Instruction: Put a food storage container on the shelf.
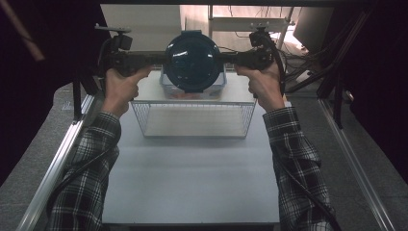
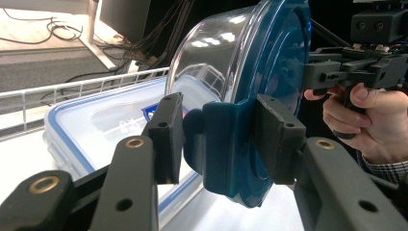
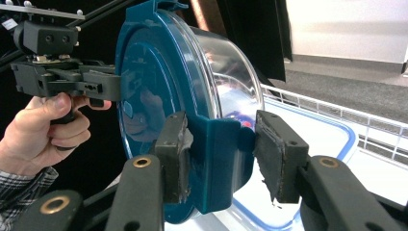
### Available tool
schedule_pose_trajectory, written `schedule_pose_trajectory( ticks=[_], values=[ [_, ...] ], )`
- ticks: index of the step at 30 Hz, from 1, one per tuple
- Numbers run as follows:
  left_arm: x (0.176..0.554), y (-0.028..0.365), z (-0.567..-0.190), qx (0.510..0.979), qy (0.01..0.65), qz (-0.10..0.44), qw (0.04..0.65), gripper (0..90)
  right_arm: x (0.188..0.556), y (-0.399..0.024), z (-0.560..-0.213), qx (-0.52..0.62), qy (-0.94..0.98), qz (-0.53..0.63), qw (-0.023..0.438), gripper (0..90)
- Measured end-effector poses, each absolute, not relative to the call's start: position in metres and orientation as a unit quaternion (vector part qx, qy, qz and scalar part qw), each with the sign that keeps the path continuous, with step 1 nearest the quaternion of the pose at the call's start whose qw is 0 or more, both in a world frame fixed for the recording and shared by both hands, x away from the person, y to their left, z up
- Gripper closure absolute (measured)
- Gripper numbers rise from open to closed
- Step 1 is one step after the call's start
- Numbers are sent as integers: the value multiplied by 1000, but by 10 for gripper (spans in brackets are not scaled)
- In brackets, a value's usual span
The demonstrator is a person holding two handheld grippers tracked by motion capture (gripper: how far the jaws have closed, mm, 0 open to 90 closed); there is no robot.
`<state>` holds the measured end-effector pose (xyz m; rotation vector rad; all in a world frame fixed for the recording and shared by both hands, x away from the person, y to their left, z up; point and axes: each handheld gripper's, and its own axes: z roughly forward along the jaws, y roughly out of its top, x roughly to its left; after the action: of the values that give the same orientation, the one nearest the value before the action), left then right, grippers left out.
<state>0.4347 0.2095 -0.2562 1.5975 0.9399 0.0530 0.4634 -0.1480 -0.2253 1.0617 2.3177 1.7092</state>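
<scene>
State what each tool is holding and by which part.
Both hold the round clear container with the blue lid, tipped on edge: the left tool clamps one blue lid latch tab, the right tool the opposite tab.

Laboratory recording station: a pale grey surface is framed by aluminium rails; dark curtains are hung alongside; tangled black cables are strewn on the floor behind.

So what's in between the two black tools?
A round clear bowl with a blue lid, held by its side clips between the left tool and right tool, in the high view.
</scene>
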Motion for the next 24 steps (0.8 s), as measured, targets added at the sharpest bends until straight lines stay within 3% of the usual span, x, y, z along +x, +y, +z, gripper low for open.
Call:
schedule_pose_trajectory(
  ticks=[20, 24],
  values=[
    [439, 211, -260, 696, 386, 62, 602, 534, 479, -143, -233, 351, 741, 572, 33, 542],
    [439, 202, -261, 722, 399, 113, 554, 502, 480, -140, -234, 349, 745, 567, 47, 496]
  ],
)
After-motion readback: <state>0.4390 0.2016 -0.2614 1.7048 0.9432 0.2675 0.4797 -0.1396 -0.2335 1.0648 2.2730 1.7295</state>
